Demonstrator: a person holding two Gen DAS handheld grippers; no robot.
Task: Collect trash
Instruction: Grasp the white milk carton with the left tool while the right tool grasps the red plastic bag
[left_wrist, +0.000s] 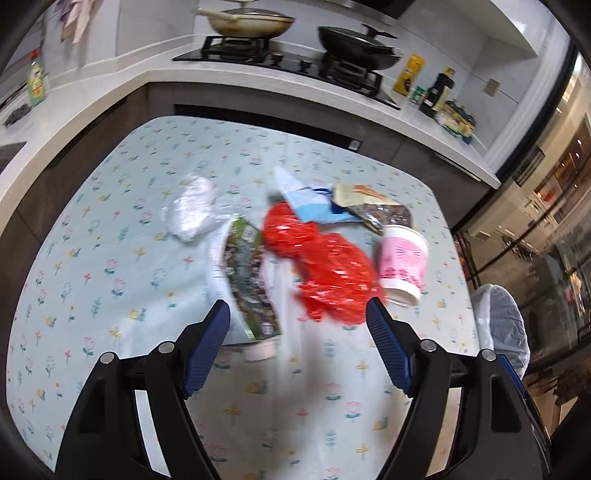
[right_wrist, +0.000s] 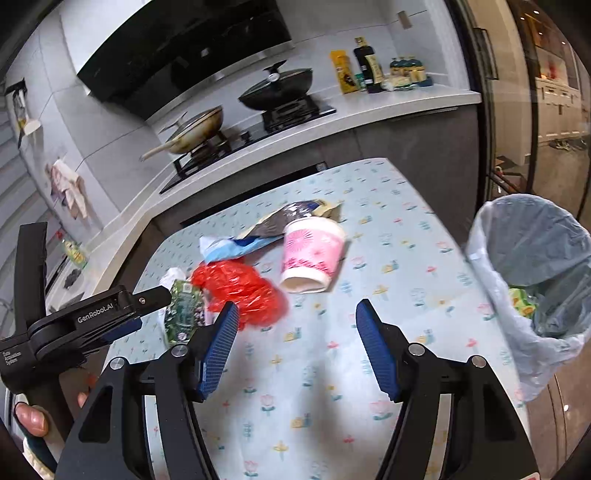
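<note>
The left gripper is showing "GenRobot.AI" on its body; smaller side lettering is unreadable. Both it and the right gripper are hovering with fingers spread, empty. A red plastic bag, pink paper cup and blurred green wrapper are lying mid-table; the lined bin is standing off its right edge.

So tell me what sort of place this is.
Most likely a home kitchen. A gas hob on the white counter carries a cream pan and a black wok, with sauce bottles beside it. A small table under a floral cloth holds the litter, next to a lined bin.
</note>
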